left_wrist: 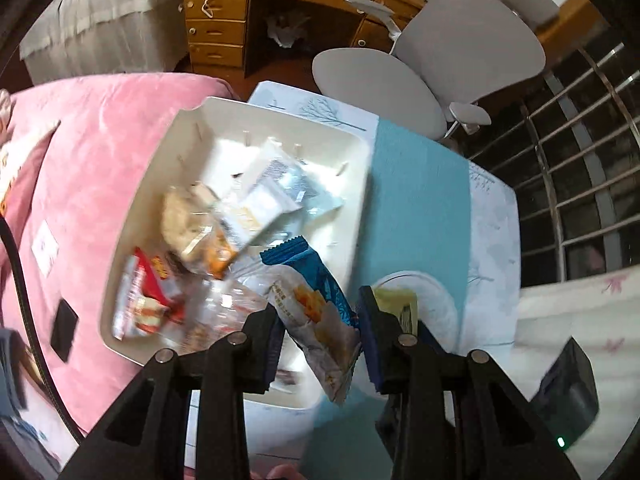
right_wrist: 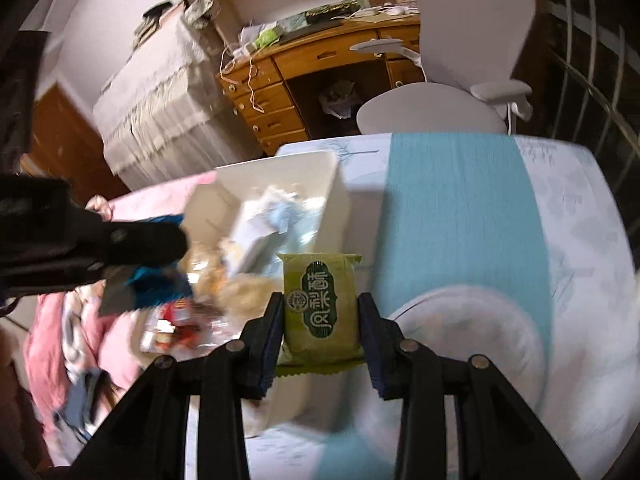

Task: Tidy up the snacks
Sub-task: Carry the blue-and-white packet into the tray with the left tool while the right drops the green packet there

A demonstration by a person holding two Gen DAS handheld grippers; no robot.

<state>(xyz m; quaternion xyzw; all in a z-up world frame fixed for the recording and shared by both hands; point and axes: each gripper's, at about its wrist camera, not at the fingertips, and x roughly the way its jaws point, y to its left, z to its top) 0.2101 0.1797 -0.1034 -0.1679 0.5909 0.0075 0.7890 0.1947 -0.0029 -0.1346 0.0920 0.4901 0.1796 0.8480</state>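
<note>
Overhead in the left wrist view, the left gripper (left_wrist: 320, 334) is clamped on a blue snack packet (left_wrist: 316, 308) hanging just over the near rim of the white bin (left_wrist: 168, 184) of mixed snacks. The grip is near one edge, so the packet could slip out.

Seen from the right wrist, the right gripper (right_wrist: 320, 324) squeezes a green wrapped cake (right_wrist: 320, 304) squarely, just right of the bin (right_wrist: 336, 200); crowding the left gripper (right_wrist: 120, 240) risks a knock.
</note>
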